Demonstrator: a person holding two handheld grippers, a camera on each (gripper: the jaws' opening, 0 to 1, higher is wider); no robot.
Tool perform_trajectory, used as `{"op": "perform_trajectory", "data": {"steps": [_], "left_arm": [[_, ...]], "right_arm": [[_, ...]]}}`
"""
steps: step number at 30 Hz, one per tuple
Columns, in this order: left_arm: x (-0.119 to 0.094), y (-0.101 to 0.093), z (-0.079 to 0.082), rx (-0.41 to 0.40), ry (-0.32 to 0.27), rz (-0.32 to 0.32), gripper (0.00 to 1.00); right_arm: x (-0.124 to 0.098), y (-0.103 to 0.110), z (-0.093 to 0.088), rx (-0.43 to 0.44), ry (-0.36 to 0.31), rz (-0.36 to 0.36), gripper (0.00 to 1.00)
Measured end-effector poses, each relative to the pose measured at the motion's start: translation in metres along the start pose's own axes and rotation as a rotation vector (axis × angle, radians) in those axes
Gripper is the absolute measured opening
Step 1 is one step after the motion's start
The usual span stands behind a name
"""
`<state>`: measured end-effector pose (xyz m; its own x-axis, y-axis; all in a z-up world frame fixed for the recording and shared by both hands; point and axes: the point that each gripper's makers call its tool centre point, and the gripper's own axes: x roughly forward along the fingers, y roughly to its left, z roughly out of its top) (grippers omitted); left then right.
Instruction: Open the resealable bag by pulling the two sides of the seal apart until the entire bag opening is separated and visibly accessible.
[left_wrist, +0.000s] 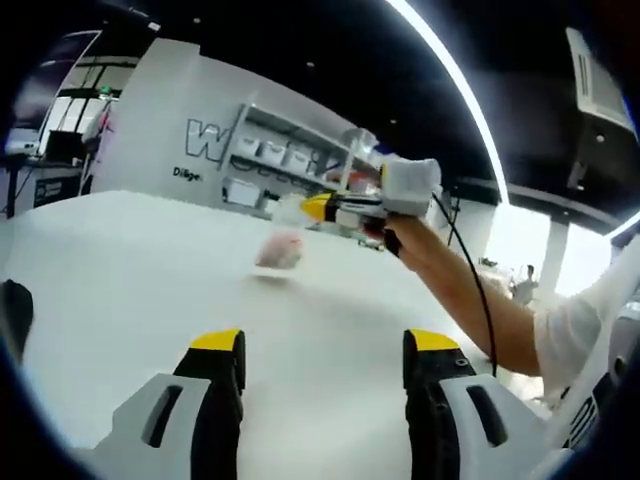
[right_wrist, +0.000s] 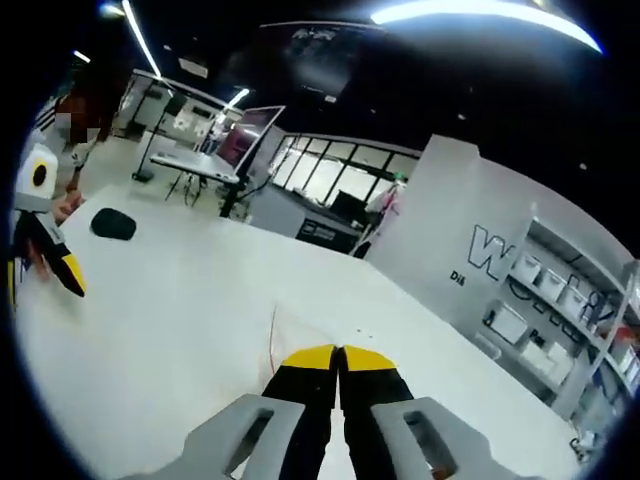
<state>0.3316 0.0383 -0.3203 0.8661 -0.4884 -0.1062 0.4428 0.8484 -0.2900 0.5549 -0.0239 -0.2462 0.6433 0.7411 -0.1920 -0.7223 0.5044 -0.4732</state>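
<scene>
Table (left_wrist: 130, 270), white and smooth-topped, spans the lower half of both views. In the left gripper view, we see the left gripper (left_wrist: 325, 345) rising from the bottom edge, its two black jaws with yellow tips standing wide apart with nothing between them.

Above centre in that view lies the clear resealable plastic bag (left_wrist: 282, 248) with pinkish contents, resting on the table; it is blurred, and we cannot tell the state of its seal. Just to its upper right, the right gripper (left_wrist: 322, 208) comes in from the right on a person's bare forearm (left_wrist: 470, 290), with a black cable (left_wrist: 470, 275) trailing along it. Its yellow tip is near the bag's upper edge; we cannot tell whether it touches.

In the right gripper view, the right gripper's (right_wrist: 338, 355) yellow-tipped jaws are pressed together at bottom centre. A thin clear film edge with a reddish line (right_wrist: 272, 345) shows just left of the tips. We cannot tell whether the jaws pinch it. At upper left lies a flat black oval pad (right_wrist: 113, 223).
</scene>
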Motion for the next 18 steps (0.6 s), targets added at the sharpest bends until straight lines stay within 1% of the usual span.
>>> {"op": "perform_trajectory", "data": {"steps": [2, 6, 8, 13, 18], "left_arm": [[0.001, 0.001, 0.000, 0.002, 0.001, 0.003, 0.65], [0.001, 0.003, 0.001, 0.012, 0.002, 0.013, 0.67], [0.002, 0.004, 0.001, 0.014, 0.003, 0.018, 0.68], [0.002, 0.005, 0.000, 0.013, 0.007, 0.019, 0.69], [0.001, 0.007, -0.001, 0.008, 0.008, 0.022, 0.68]], "right_arm": [[0.001, -0.004, -0.004, 0.004, 0.009, -0.009, 0.00], [0.010, -0.022, -0.015, 0.005, 0.033, -0.043, 0.00], [0.012, -0.027, -0.018, -0.003, 0.042, -0.056, 0.00], [0.021, -0.046, -0.028, 0.000, 0.063, -0.089, 0.00], [0.025, -0.055, -0.034, -0.014, 0.075, -0.113, 0.00]]}}
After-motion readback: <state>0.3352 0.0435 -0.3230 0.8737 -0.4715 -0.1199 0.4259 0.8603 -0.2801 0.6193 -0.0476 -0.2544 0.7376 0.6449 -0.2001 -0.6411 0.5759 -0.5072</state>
